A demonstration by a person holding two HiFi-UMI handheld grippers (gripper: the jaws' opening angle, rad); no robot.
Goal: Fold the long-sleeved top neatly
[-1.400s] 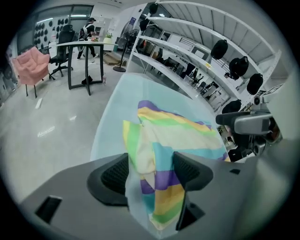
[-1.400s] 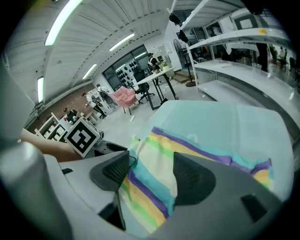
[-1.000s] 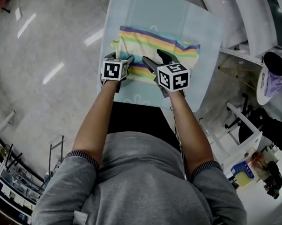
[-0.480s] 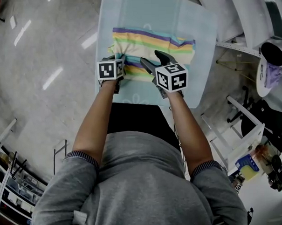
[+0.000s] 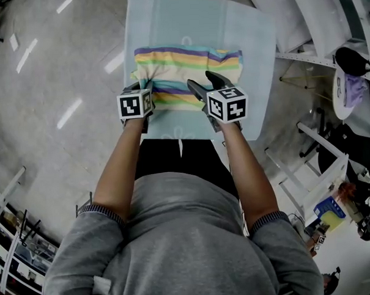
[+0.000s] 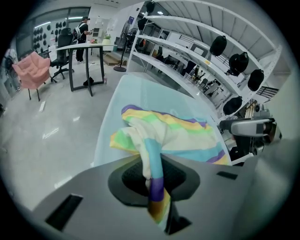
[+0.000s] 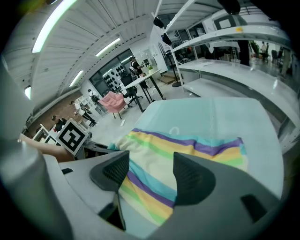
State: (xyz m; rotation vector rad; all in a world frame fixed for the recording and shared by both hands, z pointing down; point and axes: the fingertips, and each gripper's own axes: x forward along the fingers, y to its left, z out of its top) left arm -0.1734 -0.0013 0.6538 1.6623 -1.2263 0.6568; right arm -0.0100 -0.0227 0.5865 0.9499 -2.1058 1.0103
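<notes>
The pale blue table (image 5: 167,19) fills the upper middle of the head view, with grey floor to its left and white shelving at upper right. The folded long-sleeved top (image 5: 187,64), striped in purple, yellow, green, blue and cream, lies across the table's middle, closer to the near edge.

At the top's lower left corner, the left gripper (image 6: 154,180) has its jaws closing on a bunched fold. A strip of striped fabric runs up between the pads and is pulled clear of the rest of the garment. On the lower right side, the right gripper (image 7: 147,176) hangs over the top's near edge with its jaws well apart. There are only stripes and table below the gap, and nothing is pinched. In the head view both marker cubes sit side by side, the left gripper (image 5: 136,91) at the corner and the right gripper (image 5: 207,85) just inboard of it.
</notes>
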